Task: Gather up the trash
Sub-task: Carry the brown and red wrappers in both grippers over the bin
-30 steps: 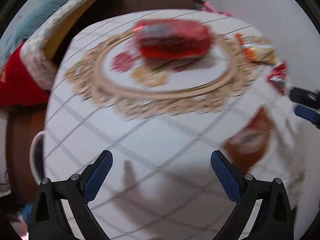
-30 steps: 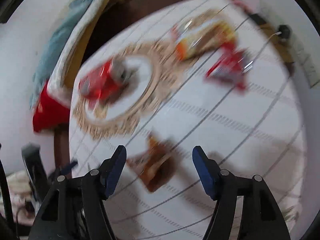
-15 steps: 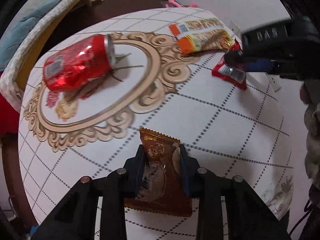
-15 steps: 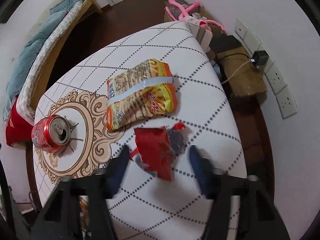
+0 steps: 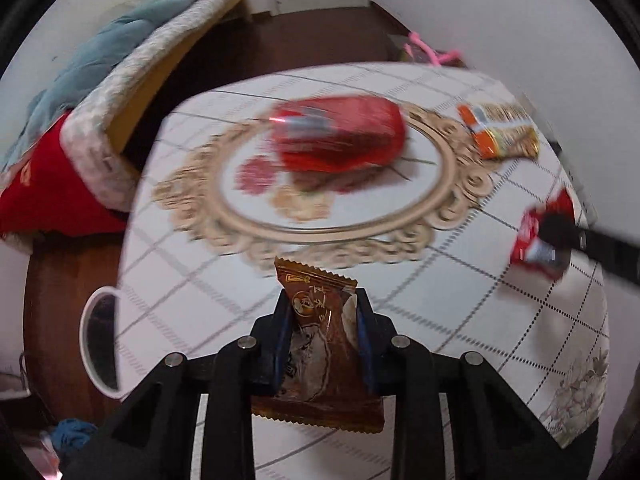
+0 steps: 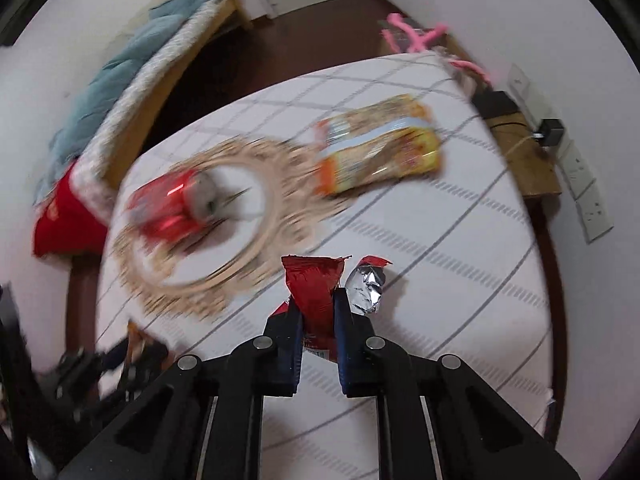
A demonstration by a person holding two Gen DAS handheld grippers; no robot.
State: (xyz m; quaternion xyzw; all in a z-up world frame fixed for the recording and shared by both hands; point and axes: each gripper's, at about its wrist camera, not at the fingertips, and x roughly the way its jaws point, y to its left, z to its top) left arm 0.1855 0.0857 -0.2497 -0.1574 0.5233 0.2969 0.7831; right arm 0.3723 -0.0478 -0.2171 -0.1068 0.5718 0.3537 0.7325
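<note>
My left gripper has its jaws closing tight on a brown snack wrapper, pads pressed on both sides, lifted off the checked tablecloth. The jaws of my right gripper are closing on a torn red foil wrapper, which is pinched between the pads; in the left wrist view that wrapper is at the right edge. A red drink can lies on its side in the gold oval print. An orange snack bag lies beyond it.
A white-rimmed round bin stands on the floor left of the table. A bed with a teal blanket and a red cloth lies behind. A wooden shelf and wall sockets are at the right.
A second ago both grippers stood open above the table. The left one shut on the brown wrapper and raised it; the right one, open around the red wrapper, has closed on it.
</note>
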